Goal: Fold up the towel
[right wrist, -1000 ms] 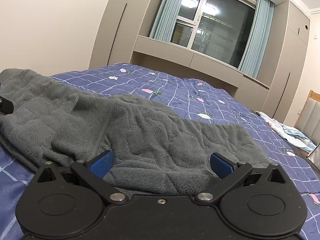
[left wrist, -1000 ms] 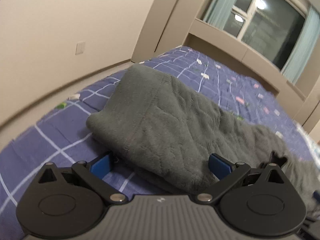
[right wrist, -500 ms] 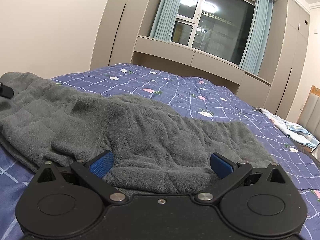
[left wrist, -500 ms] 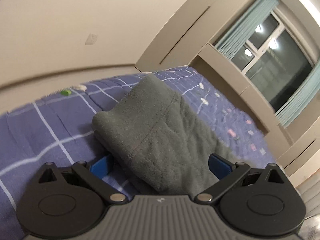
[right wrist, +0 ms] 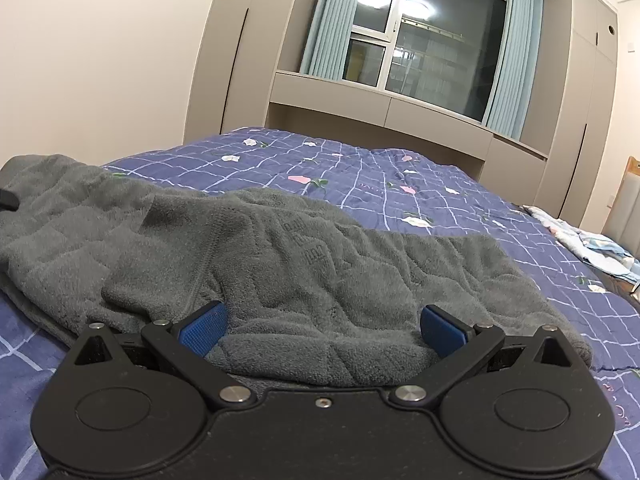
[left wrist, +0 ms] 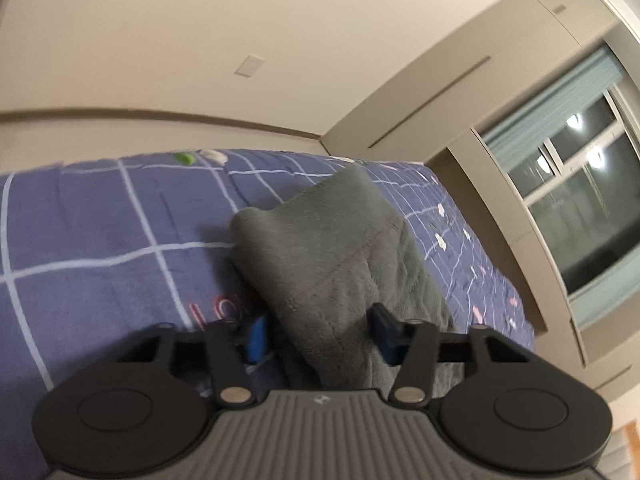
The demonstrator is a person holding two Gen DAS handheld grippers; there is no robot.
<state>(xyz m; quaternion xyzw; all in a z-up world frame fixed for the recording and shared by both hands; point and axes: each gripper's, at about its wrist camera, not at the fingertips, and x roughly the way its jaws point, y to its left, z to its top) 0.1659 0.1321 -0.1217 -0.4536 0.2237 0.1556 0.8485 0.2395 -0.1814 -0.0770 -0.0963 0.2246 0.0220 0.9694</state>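
A grey towel (right wrist: 304, 264) lies crumpled across the blue checked bedspread (right wrist: 400, 184). In the right wrist view my right gripper (right wrist: 322, 328) stands open at the towel's near edge, and the thick hem bulges between its blue pads (right wrist: 202, 326) without being pinched. In the left wrist view the towel's left end (left wrist: 320, 248) runs as a folded band away from me. My left gripper (left wrist: 318, 332) has its fingers drawn in against a bunch of that band. A black part at the left edge of the right wrist view is probably the left gripper (right wrist: 8, 200).
The bedspread (left wrist: 100, 240) stretches left of the towel up to a beige wall with a switch plate (left wrist: 248, 66). A window with pale blue curtains (right wrist: 420, 44) and cabinets stand beyond the bed. Light bedding (right wrist: 592, 244) lies at the far right.
My left gripper's fingers have come much closer together around the towel end, and its view has tilted up and swung left. The right gripper stays open and has hardly moved.
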